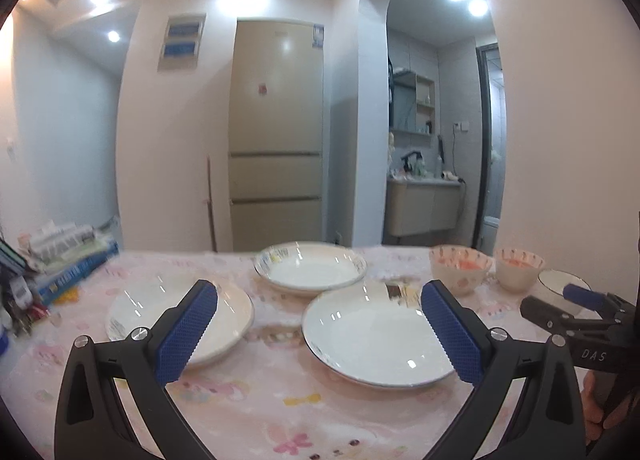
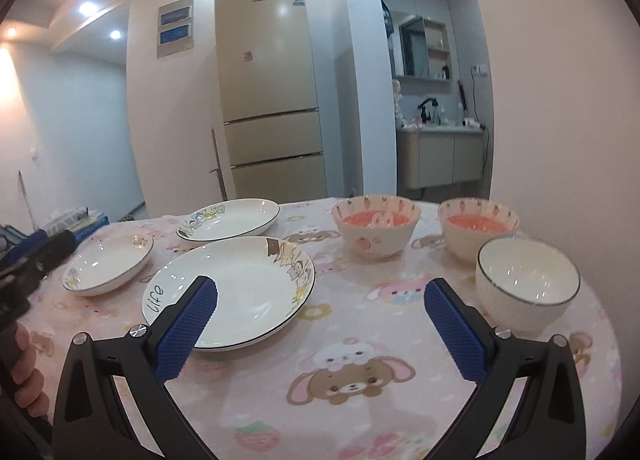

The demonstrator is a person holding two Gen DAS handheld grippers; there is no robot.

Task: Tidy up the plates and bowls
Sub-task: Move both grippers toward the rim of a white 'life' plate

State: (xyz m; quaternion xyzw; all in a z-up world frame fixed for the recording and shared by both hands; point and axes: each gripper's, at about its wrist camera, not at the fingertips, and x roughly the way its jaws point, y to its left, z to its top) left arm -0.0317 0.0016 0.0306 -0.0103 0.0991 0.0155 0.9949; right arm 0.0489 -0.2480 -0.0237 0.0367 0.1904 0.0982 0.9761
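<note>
Left wrist view. The left gripper [image 1: 319, 334] hangs above the table [image 1: 248, 412] with its jaws spread wide and nothing between them. Taking the large plate [image 1: 376, 334] as landmark: it lies just ahead of the gripper, a second plate [image 1: 180, 316] lies well to its left, and a deeper plate [image 1: 311, 268] sits just behind it, the two rims close together or touching. Behind and to its right stand two patterned bowls [image 1: 460, 268] [image 1: 519, 266]. The right gripper [image 1: 576, 300] enters from the right edge; whether its jaws are apart cannot be told here.

Right wrist view. The right gripper [image 2: 320, 330] is likewise spread wide and empty over the cloth. The large plate [image 2: 230, 292], lettered "life", lies just ahead and to the left of it. To the plate's left sits the small plate [image 2: 108, 264]; behind it, the deeper plate [image 2: 229, 218]. Well to its right stand two carrot-patterned bowls [image 2: 376, 226] [image 2: 476, 228], and nearer, a plain white bowl [image 2: 527, 280].

Progress, as judged. No plate rests on another and no bowl is nested; all six pieces lie singly. The sorting appears not yet begun: the plates are still to be stacked and the bowls to be nested.
</note>
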